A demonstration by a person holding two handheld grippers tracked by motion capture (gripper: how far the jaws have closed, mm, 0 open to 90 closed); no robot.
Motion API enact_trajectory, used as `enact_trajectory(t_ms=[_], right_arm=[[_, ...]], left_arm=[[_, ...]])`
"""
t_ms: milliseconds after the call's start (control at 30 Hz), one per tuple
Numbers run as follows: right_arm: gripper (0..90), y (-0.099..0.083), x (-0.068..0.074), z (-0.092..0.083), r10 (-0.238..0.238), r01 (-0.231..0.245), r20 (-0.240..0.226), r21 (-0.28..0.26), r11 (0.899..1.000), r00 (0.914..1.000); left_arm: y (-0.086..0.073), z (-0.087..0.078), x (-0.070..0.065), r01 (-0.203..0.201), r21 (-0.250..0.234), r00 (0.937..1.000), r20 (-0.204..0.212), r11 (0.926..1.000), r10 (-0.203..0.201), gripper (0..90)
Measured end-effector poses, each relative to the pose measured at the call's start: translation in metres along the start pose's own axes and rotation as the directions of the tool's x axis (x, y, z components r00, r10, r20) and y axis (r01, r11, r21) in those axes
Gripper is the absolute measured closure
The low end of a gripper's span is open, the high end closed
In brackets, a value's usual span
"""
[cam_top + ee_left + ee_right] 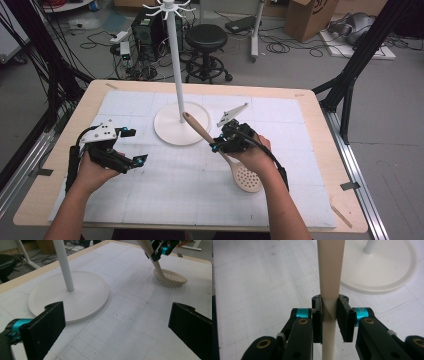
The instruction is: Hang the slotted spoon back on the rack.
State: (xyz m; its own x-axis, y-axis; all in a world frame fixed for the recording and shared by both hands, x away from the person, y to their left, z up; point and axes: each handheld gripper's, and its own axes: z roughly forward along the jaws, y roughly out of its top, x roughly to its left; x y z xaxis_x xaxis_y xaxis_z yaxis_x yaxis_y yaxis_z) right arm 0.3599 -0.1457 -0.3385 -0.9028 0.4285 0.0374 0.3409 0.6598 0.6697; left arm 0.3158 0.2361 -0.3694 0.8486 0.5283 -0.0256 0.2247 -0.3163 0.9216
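- Two tongs are in the person's hands: the left tongs (134, 146) are spread wide with nothing between the black ribbed jaws, and the right tongs (329, 317) are pressed together, pinching one slotted spoon (235, 162) on its handle.
- One spoon only: it is pale beige with a smooth round handle, and its shallow round bowl has many small holes.
- In the high view the handle tip points up and away from the right tongs toward the stand, while the bowl hangs low on the near side of those tongs, close to the surface (320, 150); whether it touches I cannot tell.
- One white stand (175, 75) is just beyond the right tongs: a thin straight pole on a flat round base, with short hooks at the top.
- One white mat (165, 195) with a fine grid lies on the wooden surface, under both tongs.
- In the left gripper view the stand's base is just ahead of the left tongs.
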Motion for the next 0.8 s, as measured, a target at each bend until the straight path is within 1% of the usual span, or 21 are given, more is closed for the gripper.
enact_trajectory(t_ms=[33, 67, 100, 133, 200, 300, 333, 367, 400, 433, 600, 633, 667, 700, 800], right_arm=[[76.7, 0.000, 0.000, -0.003, -0.003, 0.003, -0.003, -0.011, 1.000, 1.0000], [76.6, -0.001, 0.000, -0.013, -0.019, 0.019, 0.005, -0.042, 0.999, 0.9998], [76.6, -0.001, 0.000, -0.013, -0.019, 0.019, 0.005, -0.042, 0.999, 0.9998], [76.6, -0.002, 0.000, -0.020, -0.023, 0.024, 0.012, -0.071, 0.997, 0.9997], [76.6, -0.002, 0.000, -0.023, -0.021, 0.022, 0.010, -0.080, 0.997, 0.9997], [76.6, -0.003, 0.000, -0.033, -0.025, 0.027, 0.021, -0.118, 0.993, 0.9995], [76.6, -0.002, 0.000, -0.039, -0.025, 0.029, 0.030, -0.137, 0.990, 0.9992], [76.6, -0.002, 0.000, -0.039, -0.025, 0.029, 0.030, -0.137, 0.990, 0.9992], [76.6, 0.000, 0.000, -0.045, -0.023, 0.028, 0.033, -0.160, 0.987, 0.9992], [76.6, 0.000, 0.000, -0.045, -0.023, 0.028, 0.033, -0.160, 0.987, 0.9992], [76.6, 0.006, -0.001, -0.061, -0.021, 0.031, 0.047, -0.211, 0.977, 0.9987], [76.6, 0.008, -0.002, -0.067, -0.018, 0.029, 0.049, -0.232, 0.972, 0.9987], [76.6, 0.008, -0.002, -0.067, -0.018, 0.029, 0.049, -0.232, 0.972, 0.9987], [76.6, 0.010, -0.002, -0.073, -0.010, 0.023, 0.051, -0.248, 0.969, 0.9986], [76.6, 0.012, -0.003, -0.078, -0.009, 0.023, 0.055, -0.258, 0.966, 0.9984]], left_arm=[[0.000, 0.000, 0.000, 0.000, -0.001, 1.0000, 0.000, 1.0000, 0.000, 1.7], [0.000, 0.000, 0.000, -0.001, -0.001, 1.0000, 0.002, 1.0000, 0.001, 1.7], [0.000, 0.000, 0.000, -0.001, -0.001, 1.0000, 0.002, 1.0000, 0.001, 1.7], [0.000, 0.000, 0.000, 0.001, -0.003, 1.0000, 0.001, 1.0000, -0.001, 1.7], [0.000, 0.000, 0.000, 0.002, -0.003, 1.0000, 0.001, 1.0000, -0.002, 1.7], [0.000, -0.001, 0.000, -0.001, -0.003, 1.0000, 0.000, 1.0000, 0.001, 1.7], [0.000, -0.001, 0.000, 0.003, -0.005, 1.0000, -0.001, 1.0000, -0.003, 1.7], [0.000, -0.001, 0.000, 0.003, -0.006, 1.0000, 0.000, 1.0000, -0.003, 1.7], [0.000, -0.001, 0.000, 0.005, -0.006, 1.0000, -0.001, 1.0000, -0.005, 1.7], [0.000, -0.001, 0.000, 0.002, -0.005, 1.0000, -0.001, 1.0000, -0.002, 1.7], [0.000, -0.001, 0.000, 0.004, -0.009, 1.0000, -0.002, 1.0000, -0.004, 1.7], [0.000, -0.002, 0.000, 0.004, -0.010, 1.0000, -0.003, 0.9999, -0.004, 1.7], [0.000, -0.002, 0.000, 0.004, -0.011, 1.0000, -0.002, 0.9999, -0.004, 1.7], [0.001, -0.002, 0.000, 0.004, -0.012, 1.0000, -0.002, 0.9999, -0.004, 1.7], [0.001, -0.002, 0.000, 0.004, -0.013, 1.0000, -0.001, 0.9999, -0.004, 1.7]])
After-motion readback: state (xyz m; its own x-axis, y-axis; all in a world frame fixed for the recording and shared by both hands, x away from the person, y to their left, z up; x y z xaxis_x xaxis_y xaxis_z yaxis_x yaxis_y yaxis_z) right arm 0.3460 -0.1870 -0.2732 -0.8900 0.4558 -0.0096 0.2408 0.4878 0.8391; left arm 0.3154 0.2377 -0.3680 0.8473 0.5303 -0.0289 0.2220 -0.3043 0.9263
